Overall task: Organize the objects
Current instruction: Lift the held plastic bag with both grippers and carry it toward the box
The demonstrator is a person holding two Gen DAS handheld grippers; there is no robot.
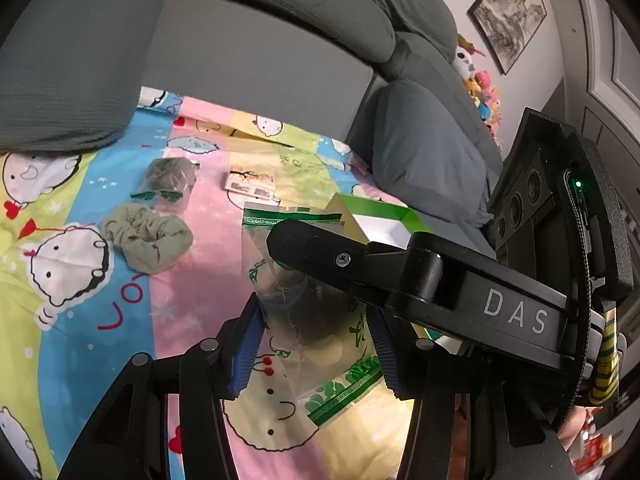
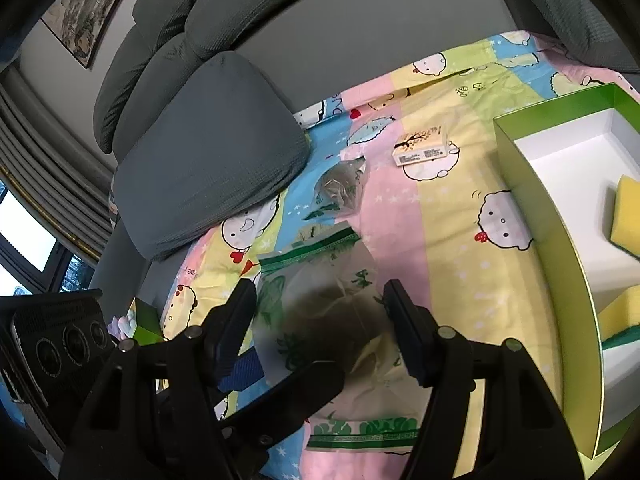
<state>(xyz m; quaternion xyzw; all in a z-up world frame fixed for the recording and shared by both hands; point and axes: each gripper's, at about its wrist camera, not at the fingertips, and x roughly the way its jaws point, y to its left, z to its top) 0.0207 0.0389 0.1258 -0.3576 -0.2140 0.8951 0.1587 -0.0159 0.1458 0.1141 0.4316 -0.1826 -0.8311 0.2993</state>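
Both tongs closed on one crinkly clear plastic bag (image 1: 316, 320) printed with green bands and holding something dark: left tongs (image 1: 316, 344) pressing it between ribbed blue pads, right tongs (image 2: 320, 328) pinching it between flat black pads. Bag hanging just above a soft cartoon-printed sheet (image 1: 100, 320) in pastel stripes, spread over a grey sofa. Further back on the sheet, toward the sofa's backrest: a second small clear bag (image 1: 170, 184) of dark contents, a crumpled olive cloth (image 1: 148, 240) just before it, and a small rectangular printed carton (image 2: 422, 148). Near the sheet's right edge, an open green cardboard box (image 2: 540, 208) with smooth white lining, holding spongy yellow blocks (image 2: 626, 216).
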